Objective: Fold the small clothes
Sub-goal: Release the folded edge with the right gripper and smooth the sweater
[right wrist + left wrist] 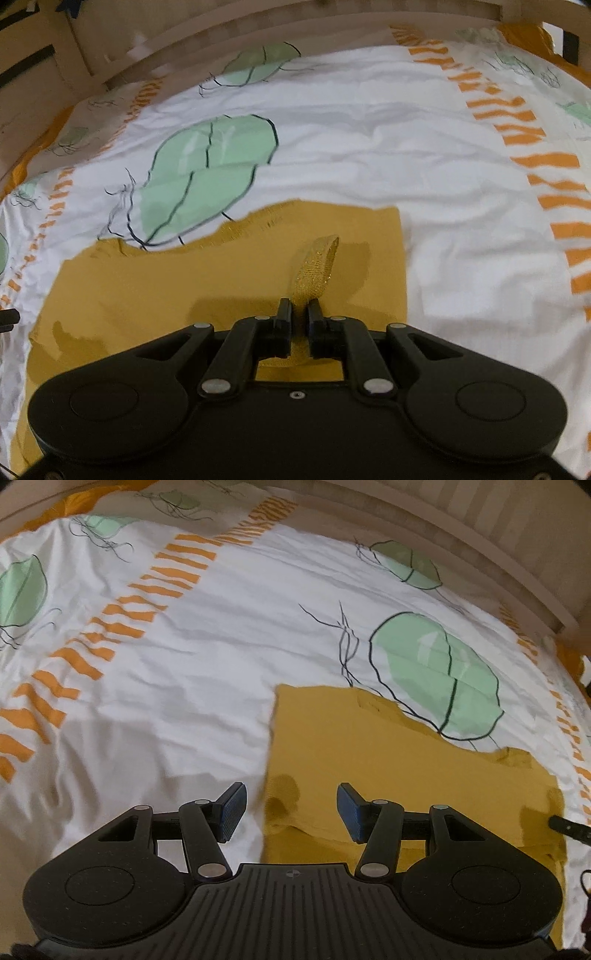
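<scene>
Mustard-yellow garment (207, 280) lies flat on a white bedspread (184, 686) printed with green leaves and orange dashes, directly under and ahead of both grippers. From the right wrist view, the right gripper (298, 314) has its jaws nearly together around a glittery gold strap loop (317, 266) that rises from between them and arcs forward over the cloth; whether the pads press on the strap or merely flank it cannot be told. From the left wrist view, the left gripper (291, 808) has its jaws spread apart with nothing between them, hovering over the garment's left edge, so that its left finger (231, 808) is above bare bedspread and its right finger (349, 810) above yellow fabric. A wooden bed frame (461, 546) borders the bedspread beyond the grippers.
</scene>
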Demonstrator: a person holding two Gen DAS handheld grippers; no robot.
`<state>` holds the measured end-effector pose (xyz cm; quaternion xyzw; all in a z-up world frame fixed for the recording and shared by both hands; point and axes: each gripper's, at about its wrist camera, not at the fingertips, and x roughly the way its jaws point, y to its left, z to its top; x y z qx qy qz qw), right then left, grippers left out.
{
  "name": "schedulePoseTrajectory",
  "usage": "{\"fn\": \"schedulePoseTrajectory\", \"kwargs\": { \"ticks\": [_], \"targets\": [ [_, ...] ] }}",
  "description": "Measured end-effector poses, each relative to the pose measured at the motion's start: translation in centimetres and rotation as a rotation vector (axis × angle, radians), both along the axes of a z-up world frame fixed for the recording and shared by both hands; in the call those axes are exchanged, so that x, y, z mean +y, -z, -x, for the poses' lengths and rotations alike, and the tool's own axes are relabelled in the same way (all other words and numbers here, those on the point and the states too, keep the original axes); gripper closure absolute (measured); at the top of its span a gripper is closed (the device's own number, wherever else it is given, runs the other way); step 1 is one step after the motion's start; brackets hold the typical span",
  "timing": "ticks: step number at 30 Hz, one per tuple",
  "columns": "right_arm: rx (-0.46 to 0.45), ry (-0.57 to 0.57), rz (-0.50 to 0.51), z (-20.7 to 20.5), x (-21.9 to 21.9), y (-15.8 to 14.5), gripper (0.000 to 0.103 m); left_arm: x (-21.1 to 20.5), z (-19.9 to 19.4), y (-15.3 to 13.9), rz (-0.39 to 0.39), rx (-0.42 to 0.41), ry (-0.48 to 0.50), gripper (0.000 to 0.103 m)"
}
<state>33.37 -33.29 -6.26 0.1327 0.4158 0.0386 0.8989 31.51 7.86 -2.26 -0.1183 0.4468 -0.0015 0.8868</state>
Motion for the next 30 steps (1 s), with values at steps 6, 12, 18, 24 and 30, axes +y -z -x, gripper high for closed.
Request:
{"fn": "schedulePoseTrajectory", "kwargs": {
  "ticks": [6, 12, 18, 24, 30],
  "targets": [
    [0.006, 0.032, -0.025, 0.6, -1.0, 0.8, 0.084, -1.0, -0.3, 1.3, -0.029, 0.008, 0.024, 0.051],
    [-0.012, 0.032, 0.093, 0.7, -0.4, 0.1, 0.057, -2.4, -0.3, 2.3, -0.079, 0.010, 0.068, 0.051],
    [-0.029, 0.058, 0.152, 1.0, -0.8, -0.8, 0.056, -3.1, -0.2, 3.3, -0.125, 0.022, 0.079, 0.050],
    [0.031, 0.026, 0.199, 0.6, -0.6, 0.3, 0.048, -3.0, -0.1, 4.3, -0.114, 0.025, 0.079, 0.038],
    [0.042, 0.052, 0.225, 1.0, -1.0, 0.4, 0.041, -3.2, -0.1, 4.5, -0.118, 0.024, 0.091, 0.032]
  ]
}}
